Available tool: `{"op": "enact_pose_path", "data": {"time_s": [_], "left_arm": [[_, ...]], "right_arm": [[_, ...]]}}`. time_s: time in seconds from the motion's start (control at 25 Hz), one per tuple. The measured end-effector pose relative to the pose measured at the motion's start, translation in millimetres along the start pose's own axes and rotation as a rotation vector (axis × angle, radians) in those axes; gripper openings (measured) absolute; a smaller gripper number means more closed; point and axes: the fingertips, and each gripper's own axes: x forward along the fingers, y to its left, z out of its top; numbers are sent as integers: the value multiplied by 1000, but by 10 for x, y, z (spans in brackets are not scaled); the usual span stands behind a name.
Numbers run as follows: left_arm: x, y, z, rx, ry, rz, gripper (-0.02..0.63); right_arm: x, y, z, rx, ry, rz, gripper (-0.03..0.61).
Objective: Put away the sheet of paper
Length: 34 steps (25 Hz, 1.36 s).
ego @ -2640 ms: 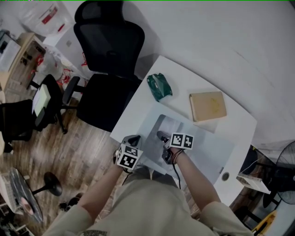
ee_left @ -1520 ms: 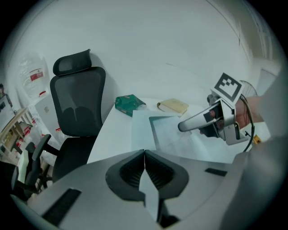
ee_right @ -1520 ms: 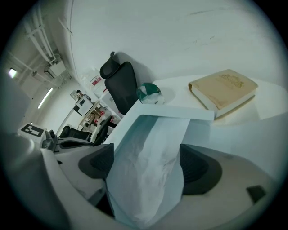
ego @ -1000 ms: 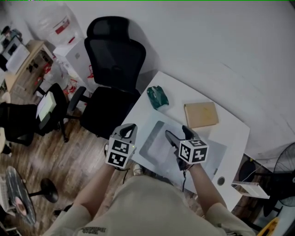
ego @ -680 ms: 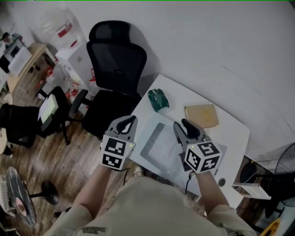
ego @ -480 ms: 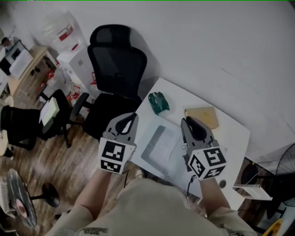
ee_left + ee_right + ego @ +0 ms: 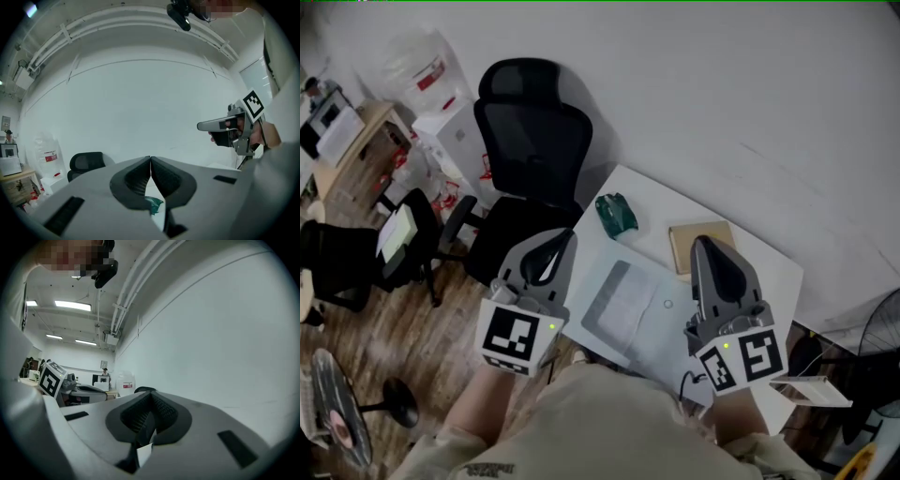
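The pale sheet of paper (image 7: 630, 302) lies flat on the white table (image 7: 649, 192), with a greyer rectangle across its left part. Both grippers are lifted well above it, close to the head camera. My left gripper (image 7: 567, 235) hangs over the table's left edge, shut and empty; its own view shows the jaws (image 7: 150, 160) meeting with nothing between them. To the right, over the brown book, my right gripper (image 7: 704, 243) is also shut on nothing, with its pads touching (image 7: 151, 395). Neither gripper touches the sheet.
A crumpled green object (image 7: 616, 215) lies at the table's far left, and a brown book (image 7: 692, 241) sits behind the sheet. A black office chair (image 7: 530, 127) stands beyond the left edge. A fan (image 7: 881, 323) and clutter are at the right.
Both grippers have risen from the table toward the camera. The right gripper's jaws, apart one second ago, have come together. The sheet stays on the table.
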Motion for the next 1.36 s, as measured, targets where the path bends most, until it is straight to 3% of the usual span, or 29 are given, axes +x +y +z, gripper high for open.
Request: {"op": "enact_pose_path", "data": {"time_s": [0.2,0.32,0.6,0.92,1.36], "left_arm": [[-61,-17,99,46,-25,34,20],[-110,-49,108,31,-31,30,21],[-151,-63,-87,36,24,41,20],[-152,-141,-335,89,89,44,20],[-197,-64,-366,63,102,58,21]], "right_arm": [[-124,-51,88,-6,-31,-12,23],[-188,-67,57,-25,-15,-22,23],[-232,-182,-204,-44,52,-50,23],[-186,-100,-432,-51,123,-5,23],[-168,-57,-429,-41,108,22,23]]}}
